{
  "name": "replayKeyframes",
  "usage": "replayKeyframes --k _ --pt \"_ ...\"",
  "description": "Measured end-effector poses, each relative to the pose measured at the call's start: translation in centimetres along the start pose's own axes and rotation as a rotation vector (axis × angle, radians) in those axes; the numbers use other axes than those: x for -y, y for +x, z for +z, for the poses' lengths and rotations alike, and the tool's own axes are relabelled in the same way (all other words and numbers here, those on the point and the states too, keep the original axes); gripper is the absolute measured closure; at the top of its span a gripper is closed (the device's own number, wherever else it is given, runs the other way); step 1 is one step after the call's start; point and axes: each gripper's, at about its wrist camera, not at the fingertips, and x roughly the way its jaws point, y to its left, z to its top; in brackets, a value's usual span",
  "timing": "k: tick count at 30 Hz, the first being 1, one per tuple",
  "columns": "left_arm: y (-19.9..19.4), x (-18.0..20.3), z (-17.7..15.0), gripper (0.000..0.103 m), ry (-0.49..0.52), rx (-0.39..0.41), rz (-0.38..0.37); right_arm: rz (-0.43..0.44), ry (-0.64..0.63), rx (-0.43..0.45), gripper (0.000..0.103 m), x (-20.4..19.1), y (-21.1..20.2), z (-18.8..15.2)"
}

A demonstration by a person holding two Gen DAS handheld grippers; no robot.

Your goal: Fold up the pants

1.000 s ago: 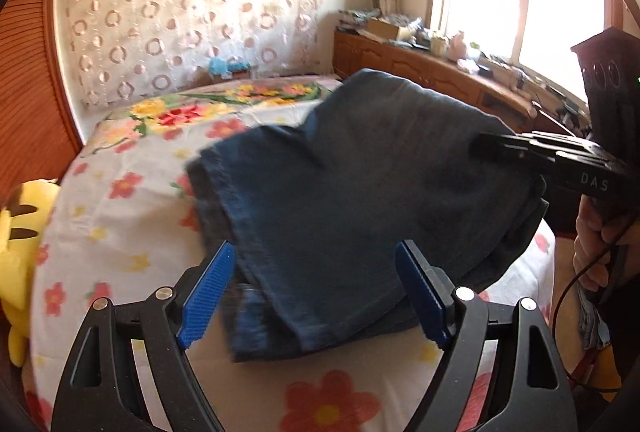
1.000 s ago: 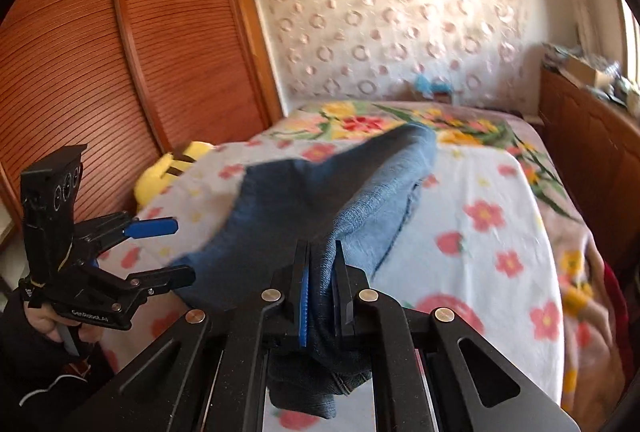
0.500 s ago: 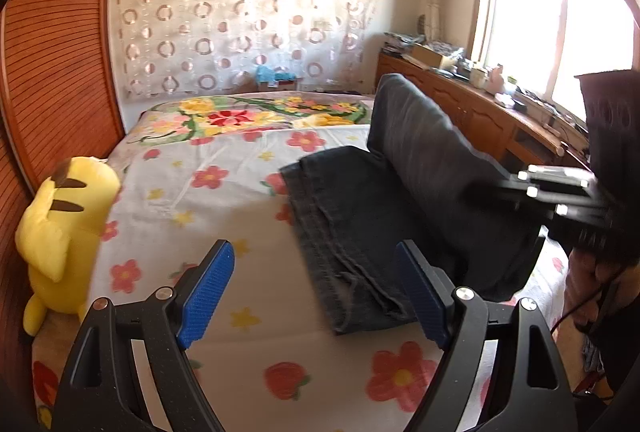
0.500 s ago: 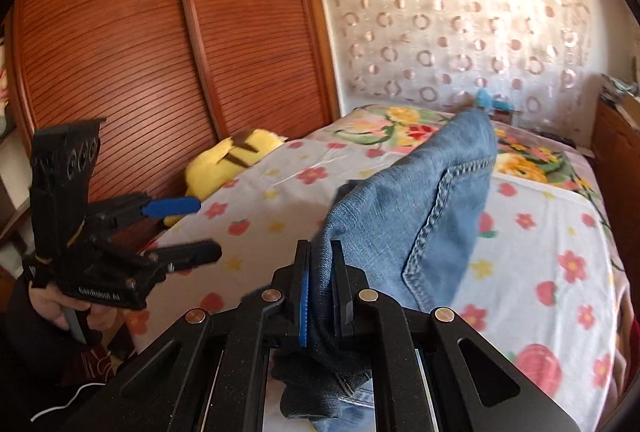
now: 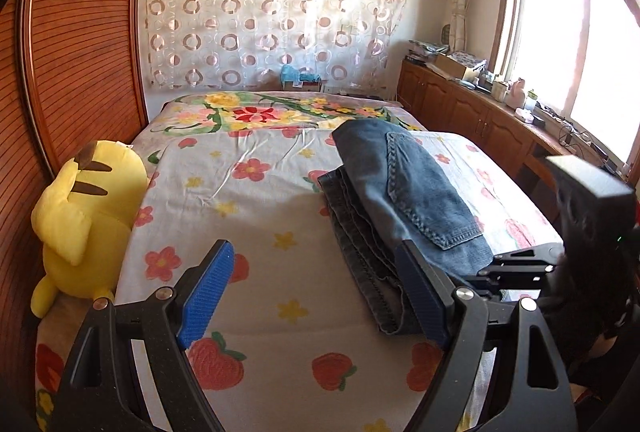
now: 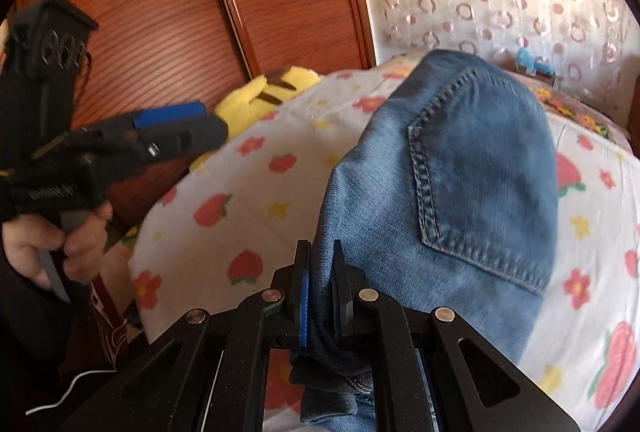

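Pinching folded blue jeans (image 6: 460,184): right gripper (image 6: 320,296), angled down over bed (image 5: 248,216); left gripper (image 5: 316,292) wide, empty; back pocket uppermost.

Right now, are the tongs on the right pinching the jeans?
Touching. In the right wrist view, the right tongs are shut on a bunch of the jeans, with denim squeezed between both pads.

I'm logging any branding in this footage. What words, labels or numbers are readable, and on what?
Nothing is readable.
Left gripper: pale lettering on its body, too blurred to read.
Box at the bed's far end: label too small.
Jeans: no visible tag.
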Motion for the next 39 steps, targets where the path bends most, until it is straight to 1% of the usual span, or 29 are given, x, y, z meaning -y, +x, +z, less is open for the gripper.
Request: replayKeyframes --k 3,4,5,6,7,9,11,12,13,15,17,20,21,23,24,26,27,28,29,30,32,33,35,36,37,39 --pt "0.3 -0.1 -0.1 0.020 -0.003 -0.006 0.001 -0.020 0.005 -0.009 0.093 0.0 0.7 0.6" --pt "0.5 -0.2 -0.2 0.020 -0.006 -0.009 0.000 -0.021 0.006 -0.008 0.086 -0.1 0.6 0.9" --pt "0.6 -0.1 -0.2 0.020 -0.007 -0.011 -0.002 -0.025 0.008 -0.005 0.083 -0.4 0.1 1.0" --pt "0.7 -0.1 -0.3 0.020 -0.007 -0.015 -0.004 -0.032 0.010 0.001 0.072 -0.4 -0.4 1.3" --pt "1.0 0.1 -0.2 0.020 -0.007 -0.020 -0.007 -0.042 0.010 0.014 0.059 -0.4 -1.2 1.6" --pt "1.5 0.4 -0.2 0.020 -0.007 -0.027 -0.019 -0.063 0.004 0.053 0.051 -0.1 -2.7 2.0" --pt "1.9 1.0 -0.3 0.020 -0.004 -0.033 -0.038 -0.095 0.010 0.088 0.049 0.8 -4.2 2.5" --pt "2.3 1.4 -0.3 0.020 0.000 -0.039 -0.048 -0.116 0.019 0.102 0.045 1.6 -4.9 2.8" --pt "2.6 1.7 -0.4 0.020 0.002 -0.044 -0.053 -0.148 0.030 0.116 0.039 2.7 -5.5 3.3" --pt "3.5 2.4 -0.6 0.020 0.008 -0.065 -0.075 -0.200 0.034 0.125 0.034 4.5 -5.9 4.2" --pt "4.5 3.1 -1.1 0.020 0.007 -0.090 -0.103 -0.246 0.025 0.117 0.033 6.3 -5.3 5.3" --pt "5.9 3.4 -1.9 0.020 -0.004 -0.137 -0.143 -0.254 0.053 0.071 0.033 9.3 -2.9 7.0" --pt "6.3 3.5 -2.2 0.022 -0.008 -0.154 -0.147 -0.265 0.056 0.060 0.032 9.8 -1.8 7.5" --pt "7.0 3.6 -2.9 0.030 -0.021 -0.190 -0.164 -0.265 0.076 0.029 0.032 11.2 0.2 8.2" --pt "7.3 3.5 -3.2 0.032 -0.031 -0.202 -0.173 -0.256 0.087 0.020 0.032 11.6 0.7 8.2" --pt "7.8 3.2 -3.7 0.040 -0.072 -0.223 -0.206 -0.228 0.112 0.006 0.032 12.6 2.0 8.4" --pt "7.9 3.1 -3.8 0.040 -0.091 -0.229 -0.221 -0.215 0.116 -0.001 0.032 12.8 2.4 8.4" --pt "7.9 3.0 -3.9 0.043 -0.110 -0.231 -0.235 -0.210 0.120 -0.008 0.030 13.0 2.9 8.5" --pt "8.0 3.0 -4.1 0.049 -0.121 -0.235 -0.249 -0.201 0.130 -0.018 0.028 13.6 3.5 8.6" --pt "8.0 3.1 -4.3 0.052 -0.134 -0.241 -0.265 -0.187 0.149 -0.026 0.025 14.3 3.7 8.9" --pt "7.9 3.1 -4.6 0.059 -0.152 -0.240 -0.293 -0.148 0.186 -0.051 0.024 15.6 4.5 8.8" --pt "7.9 3.1 -4.7 0.060 -0.160 -0.240 -0.301 -0.132 0.200 -0.058 0.024 15.9 4.9 8.8" --pt "7.9 2.8 -4.9 0.068 -0.193 -0.243 -0.333 -0.098 0.218 -0.070 0.024 16.7 4.9 8.6" --pt "7.8 2.7 -5.0 0.070 -0.202 -0.241 -0.339 -0.069 0.225 -0.077 0.024 17.0 5.4 8.8" --pt "7.8 2.6 -4.9 0.074 -0.197 -0.238 -0.339 -0.050 0.222 -0.079 0.033 17.0 5.7 8.8" --pt "7.3 2.5 -4.8 0.086 -0.197 -0.220 -0.333 -0.022 0.208 -0.079 0.051 16.9 5.9 8.9"
